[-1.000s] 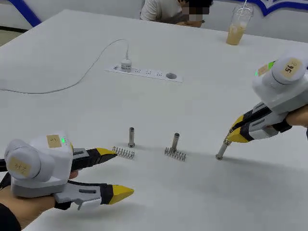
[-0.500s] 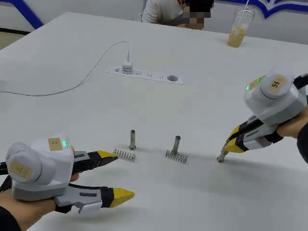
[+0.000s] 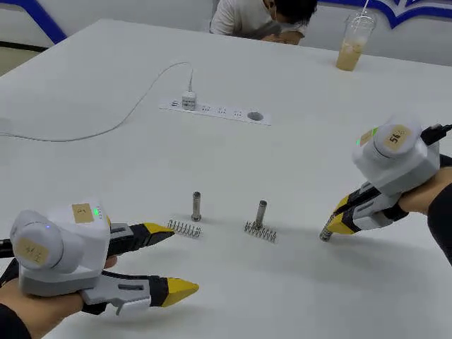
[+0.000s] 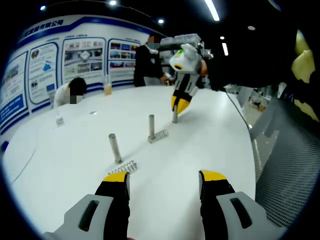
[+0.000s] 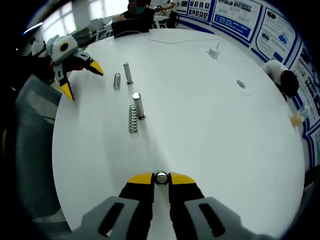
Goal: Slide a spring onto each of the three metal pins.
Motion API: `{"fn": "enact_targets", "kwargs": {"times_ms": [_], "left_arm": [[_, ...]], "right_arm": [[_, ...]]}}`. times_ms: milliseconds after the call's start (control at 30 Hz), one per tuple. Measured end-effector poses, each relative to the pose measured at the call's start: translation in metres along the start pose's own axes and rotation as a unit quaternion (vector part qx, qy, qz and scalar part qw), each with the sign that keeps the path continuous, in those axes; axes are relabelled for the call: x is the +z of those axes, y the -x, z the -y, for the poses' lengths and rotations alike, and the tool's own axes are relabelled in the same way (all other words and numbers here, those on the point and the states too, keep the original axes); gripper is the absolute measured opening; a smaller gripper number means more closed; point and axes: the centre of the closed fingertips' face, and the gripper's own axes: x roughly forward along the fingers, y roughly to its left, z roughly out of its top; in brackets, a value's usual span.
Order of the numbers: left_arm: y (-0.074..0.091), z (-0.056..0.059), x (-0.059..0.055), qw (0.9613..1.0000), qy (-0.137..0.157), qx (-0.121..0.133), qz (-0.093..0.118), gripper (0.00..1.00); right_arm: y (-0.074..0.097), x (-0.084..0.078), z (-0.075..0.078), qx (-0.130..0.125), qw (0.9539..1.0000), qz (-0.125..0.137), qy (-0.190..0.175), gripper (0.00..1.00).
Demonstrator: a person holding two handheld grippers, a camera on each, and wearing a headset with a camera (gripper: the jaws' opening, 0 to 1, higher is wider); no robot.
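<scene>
Two metal pins stand upright on the white table [image 3: 106, 176]: the left pin [image 3: 196, 206] [image 4: 115, 148] [image 5: 127, 73] and the middle pin [image 3: 260, 213] [image 4: 151, 129] [image 5: 137, 106]. A spring [image 3: 185, 229] [image 4: 124, 167] [image 5: 116, 81] lies flat beside the left pin, and another spring [image 3: 260, 232] [image 4: 159, 136] [image 5: 132, 118] beside the middle one. My right gripper [image 3: 339, 220] [image 5: 161, 180] [image 4: 180, 102] is shut on the top of the third pin [image 3: 326, 232] [image 5: 161, 177], whose foot rests on the table. My left gripper [image 3: 169, 260] [image 4: 165, 179] [image 5: 75, 75] is open, just left of the left spring.
A white power strip [image 3: 215, 111] with a plugged-in charger [image 3: 188, 101] and its cable lies further back. An iced drink cup [image 3: 353, 44] stands at the far right. A person [image 3: 254, 18] sits at the far edge.
My right gripper has sunk lower and tilted, with the third pin still in its jaws and the foot on the table. The left gripper, the springs and the other pins have stayed put.
</scene>
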Motion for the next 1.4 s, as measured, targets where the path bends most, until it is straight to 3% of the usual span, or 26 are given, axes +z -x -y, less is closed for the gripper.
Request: {"fn": "enact_targets", "kwargs": {"times_ms": [400, 1000, 1400], "left_arm": [[0.000, 0.000, -0.002, 1.0000, 0.002, 0.001, 0.000, 0.57], [-0.002, 0.003, 0.001, 1.0000, 0.003, 0.000, 0.002, 0.57], [-0.002, 0.003, 0.002, 1.0000, 0.001, 0.000, 0.003, 0.57]], "right_arm": [[-0.005, -0.004, 0.000, -0.001, 1.0000, -0.004, -0.001, 0.13], [0.002, 0.000, 0.004, -0.023, 0.9997, 0.008, 0.010, 0.29], [0.007, 0.028, -0.008, -0.021, 0.9988, 0.029, 0.034, 0.30]]}}
